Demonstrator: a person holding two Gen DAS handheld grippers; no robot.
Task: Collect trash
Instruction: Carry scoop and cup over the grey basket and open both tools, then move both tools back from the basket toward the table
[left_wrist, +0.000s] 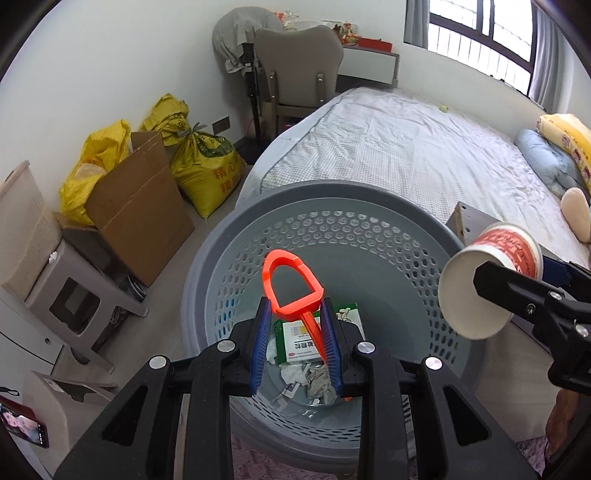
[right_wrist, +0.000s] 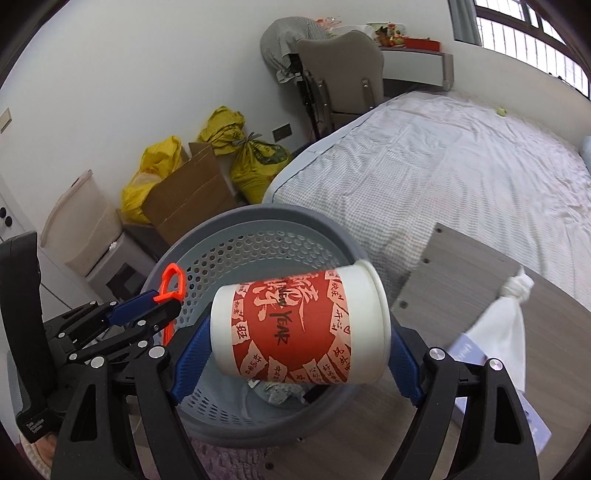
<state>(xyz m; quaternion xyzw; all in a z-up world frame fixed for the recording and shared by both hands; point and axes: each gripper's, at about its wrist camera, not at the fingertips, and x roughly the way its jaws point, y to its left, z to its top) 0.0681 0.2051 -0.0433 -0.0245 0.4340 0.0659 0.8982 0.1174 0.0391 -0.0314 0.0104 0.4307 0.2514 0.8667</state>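
A: The left tongs (left_wrist: 295, 325) grip the orange plastic clip (left_wrist: 291, 291) above the grey basket (left_wrist: 369, 199). It should fall inside, among the paper trash (left_wrist: 314, 376).

B: I worry more about the right tongs (right_wrist: 299, 332). They clamp the red paper cup (right_wrist: 299, 325) sideways, end to end, over the near rim. On release it may strike the rim and roll onto the floor or the worktop (right_wrist: 472, 280).
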